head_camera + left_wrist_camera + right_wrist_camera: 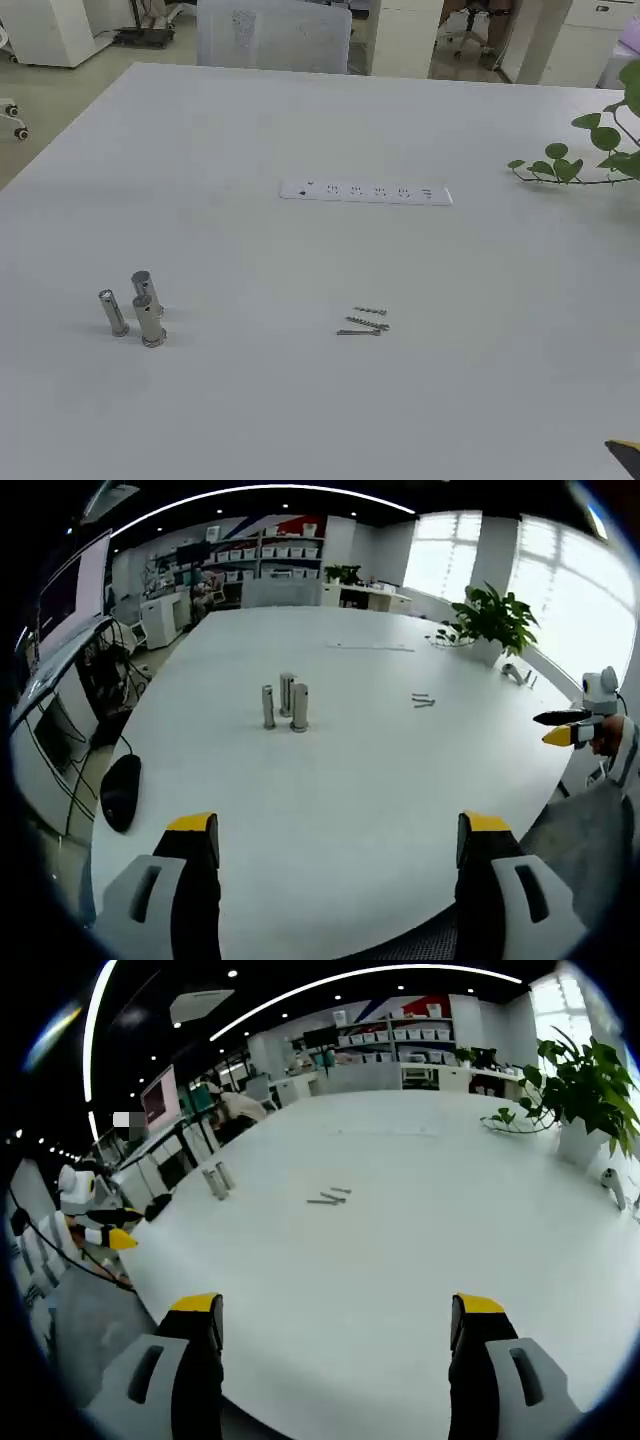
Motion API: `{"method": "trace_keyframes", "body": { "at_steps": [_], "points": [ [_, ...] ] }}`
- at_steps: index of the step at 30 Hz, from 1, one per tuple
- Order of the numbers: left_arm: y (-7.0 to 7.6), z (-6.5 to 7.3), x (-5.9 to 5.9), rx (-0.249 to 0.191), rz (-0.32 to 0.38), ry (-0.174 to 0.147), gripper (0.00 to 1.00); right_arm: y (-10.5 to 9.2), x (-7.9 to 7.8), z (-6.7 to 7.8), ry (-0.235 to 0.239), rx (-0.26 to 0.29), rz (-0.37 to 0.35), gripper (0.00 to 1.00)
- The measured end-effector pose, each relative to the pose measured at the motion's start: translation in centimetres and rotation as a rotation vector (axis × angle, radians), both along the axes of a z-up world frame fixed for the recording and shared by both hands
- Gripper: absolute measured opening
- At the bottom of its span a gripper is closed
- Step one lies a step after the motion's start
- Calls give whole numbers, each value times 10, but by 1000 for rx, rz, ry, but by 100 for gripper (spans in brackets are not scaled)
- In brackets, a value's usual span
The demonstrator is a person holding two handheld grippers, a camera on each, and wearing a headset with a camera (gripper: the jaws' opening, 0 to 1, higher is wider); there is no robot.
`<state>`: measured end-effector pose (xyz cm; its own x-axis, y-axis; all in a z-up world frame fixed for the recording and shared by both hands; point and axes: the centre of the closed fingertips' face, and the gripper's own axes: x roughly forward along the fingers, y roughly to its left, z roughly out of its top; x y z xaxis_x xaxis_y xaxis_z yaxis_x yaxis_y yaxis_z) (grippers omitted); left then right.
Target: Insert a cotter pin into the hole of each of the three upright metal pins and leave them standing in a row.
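- Head view: the three metal pins (135,308) stand upright in a tight cluster on the left of the white table (300,420). The three cotter pins (365,322) lie loose, well apart to their right. A power strip (366,193) lies farther back, a plant (590,150) trails in at the right edge, and a chair (273,35) stands behind the table.
- Left gripper view: my left gripper (340,840) hangs at the near table edge, jaws spread wide and holding nothing. Bare tabletop runs ahead to the metal pins (285,702), with the cotter pins (422,699) to their right. My right gripper (552,727) pokes in from the right, off the table edge.
- Right gripper view: my right gripper (335,1325) is also gaping wide and empty-handed. The cotter pins (328,1198) lie ahead across open table, with the metal pins (215,1180) beyond them to the left. The plant (580,1090) stands at the right, and my left gripper (125,1230) is at the far left.
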<state>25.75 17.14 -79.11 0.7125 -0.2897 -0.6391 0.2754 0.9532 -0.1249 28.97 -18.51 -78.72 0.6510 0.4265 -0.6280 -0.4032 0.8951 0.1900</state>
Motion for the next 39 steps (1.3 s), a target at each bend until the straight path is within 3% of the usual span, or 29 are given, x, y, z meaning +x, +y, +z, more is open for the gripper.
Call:
{"method": "trace_keyframes", "body": {
  "at_steps": [9, 13, 20, 30, 39],
  "points": [
    [6, 0, -1, 16, 5, 14, 99, 2, 1, 0, 4, 3, 7, 95],
    [5, 3, 0, -6, 10, 11, 99, 5, 2, 0, 7, 14, 15, 95],
    [9, 7, 3, -1, 39, -14, 99, 8, 7, 3, -12, 43, 4, 95],
    [13, 10, 6, 13, 43, -27, 99, 7, 6, 1, -2, 36, 7, 95],
    [12, 8, 6, 3, 35, -21, 97, 8, 6, 3, -8, 21, 11, 95]
  ]
}}
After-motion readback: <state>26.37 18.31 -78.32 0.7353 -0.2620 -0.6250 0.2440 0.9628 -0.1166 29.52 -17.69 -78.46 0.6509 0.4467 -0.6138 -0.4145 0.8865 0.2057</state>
